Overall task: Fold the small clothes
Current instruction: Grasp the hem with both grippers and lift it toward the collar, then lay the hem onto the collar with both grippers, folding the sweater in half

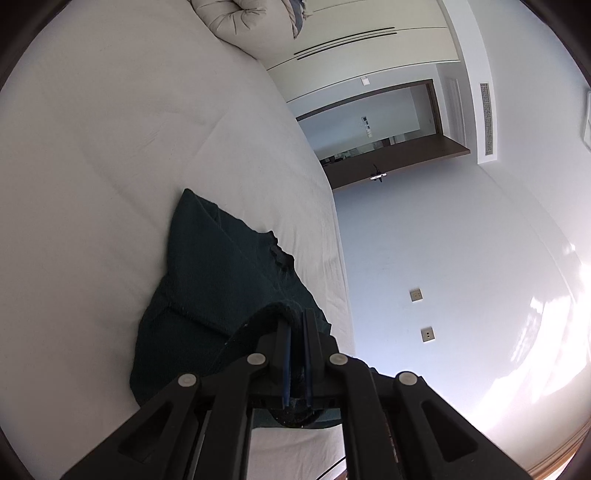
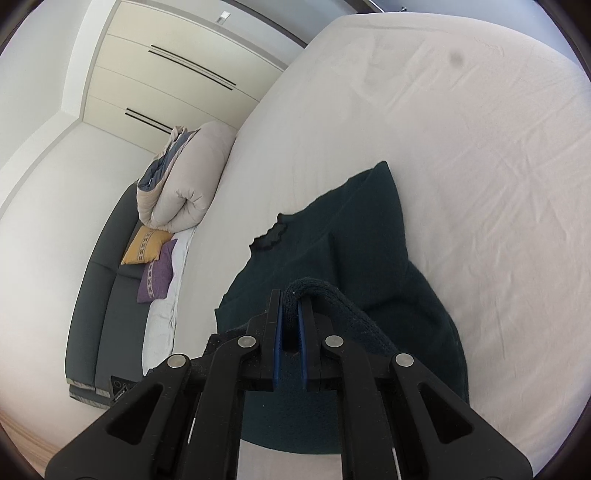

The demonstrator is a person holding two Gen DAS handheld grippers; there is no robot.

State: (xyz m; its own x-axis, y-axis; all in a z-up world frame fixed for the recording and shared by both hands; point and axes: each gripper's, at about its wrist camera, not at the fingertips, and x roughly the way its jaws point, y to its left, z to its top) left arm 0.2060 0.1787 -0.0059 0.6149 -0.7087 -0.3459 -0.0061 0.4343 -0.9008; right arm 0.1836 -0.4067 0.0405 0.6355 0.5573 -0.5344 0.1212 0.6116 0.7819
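Left wrist view: the left tongs (image 1: 295, 321) are closed down to a narrow slit on a thick rolled hem of the dark green knitted garment (image 1: 218, 280), which curls over the blue-lined fingertips (image 1: 286, 332). The rest of the garment spreads away from the tongs to the far left, lying flat on the white sheeted bed (image 1: 110, 166), with a diagonal fold line running across it and a crumpled frilly neckline (image 1: 280, 258) at its right edge, close to the edge of the mattress. A rolled beige duvet (image 1: 232, 18) sits at the far end of the bed. To the right of the bed are a pale wall with two small socket plates (image 1: 421, 314), a dark-framed doorway (image 1: 376, 136) and cream wardrobe doors (image 1: 369, 40)

Right wrist view: the right tongs (image 2: 291, 306) are likewise pinched nearly closed on a thick rolled edge of the same garment (image 2: 354, 251), the roll arching over the tips and trailing off to the right. The garment lies just beyond and under the tongs on the bed (image 2: 461, 147), one corner pointing to the far side, its neckline (image 2: 271, 236) at the left. At the left stand the duvet (image 2: 184, 177), a yellow patterned cushion (image 2: 146, 245) and a purple patterned cushion (image 2: 159, 273) against a dark grey padded headboard (image 2: 107, 280)
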